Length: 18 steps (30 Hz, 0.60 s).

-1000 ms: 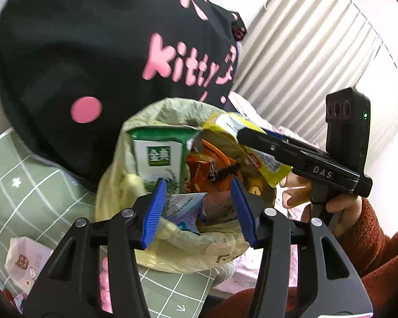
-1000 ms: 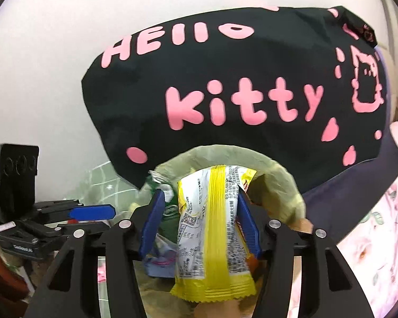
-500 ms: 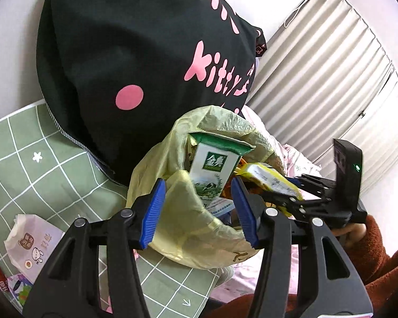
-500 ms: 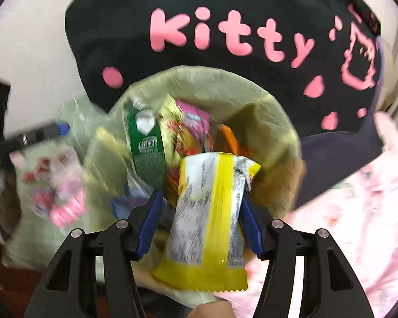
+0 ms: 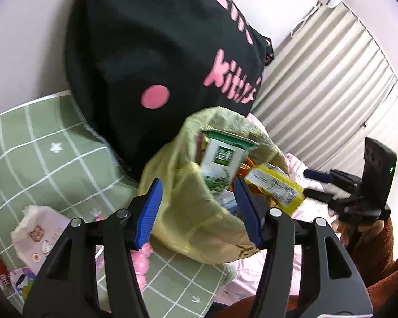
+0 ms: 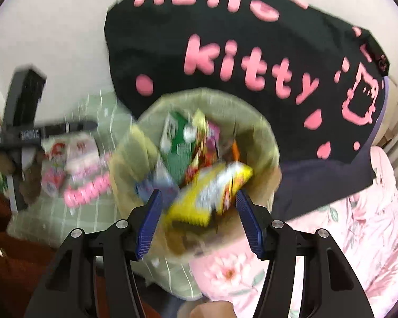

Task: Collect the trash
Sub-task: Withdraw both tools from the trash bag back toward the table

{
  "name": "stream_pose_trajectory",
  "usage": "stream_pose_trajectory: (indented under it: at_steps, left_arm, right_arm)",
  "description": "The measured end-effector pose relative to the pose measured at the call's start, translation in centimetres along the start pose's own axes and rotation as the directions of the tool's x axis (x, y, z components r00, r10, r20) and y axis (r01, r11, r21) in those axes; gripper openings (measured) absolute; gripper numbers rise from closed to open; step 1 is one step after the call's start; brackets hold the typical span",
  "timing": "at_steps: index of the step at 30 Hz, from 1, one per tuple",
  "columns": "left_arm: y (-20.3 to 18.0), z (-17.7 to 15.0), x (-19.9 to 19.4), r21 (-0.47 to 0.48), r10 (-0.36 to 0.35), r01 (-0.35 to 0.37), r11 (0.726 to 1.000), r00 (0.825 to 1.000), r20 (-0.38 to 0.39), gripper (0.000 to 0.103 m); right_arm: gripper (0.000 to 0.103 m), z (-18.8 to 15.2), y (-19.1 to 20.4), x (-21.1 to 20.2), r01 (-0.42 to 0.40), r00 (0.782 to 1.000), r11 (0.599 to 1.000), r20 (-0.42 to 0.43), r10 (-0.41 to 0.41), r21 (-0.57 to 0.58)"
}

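One yellow-green trash bag (image 5: 199, 212) is seen standing open at the centre of both views, on a green checked blanket (image 5: 53, 164). Inside it, one green-and-white carton (image 5: 223, 159) is seen upright, with several crumpled wrappers beside it whose number cannot be told because of blur. One yellow snack packet (image 6: 209, 193) is seen over the bag's mouth at the lower centre of the right wrist view, between the spread jaws of the right gripper (image 6: 199, 220), and no pad is seen pressing on it. The jaws of the left gripper (image 5: 199, 209) are opening, with the near rim of the bag between them but not pressed by the pads. A large black cushion (image 5: 151, 53) with pink lettering is propped behind the bag, filling the upper part of both views. Loose packets (image 5: 37, 235) are noted at the lower left of the left wrist view. A pink floral sheet (image 6: 358, 238) is seen at the lower right.
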<state>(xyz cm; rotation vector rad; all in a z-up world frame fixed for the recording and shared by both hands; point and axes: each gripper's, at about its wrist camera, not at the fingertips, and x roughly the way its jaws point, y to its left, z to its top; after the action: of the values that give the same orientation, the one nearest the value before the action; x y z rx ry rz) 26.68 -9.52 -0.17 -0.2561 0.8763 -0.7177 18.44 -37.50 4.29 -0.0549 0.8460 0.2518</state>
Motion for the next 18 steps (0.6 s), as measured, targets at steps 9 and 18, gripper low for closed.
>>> stream_pose_trajectory:
  at_steps: [9,18]
  left_arm:
    - [6.1,-1.8,-6.5,-0.059,0.234,-0.231,0.971,0.97,0.065,0.053]
    - [15.6,-6.2,-15.8,-0.324,0.522,-0.464,0.825,0.845,0.119,0.055]
  right_arm:
    - [0.054,2.8,5.1,4.1,-0.149,0.987,0.986,0.052,0.153,-0.075]
    - [0.054,3.0,14.6,9.2,-0.26,0.963,0.936,0.006,0.269,-0.238]
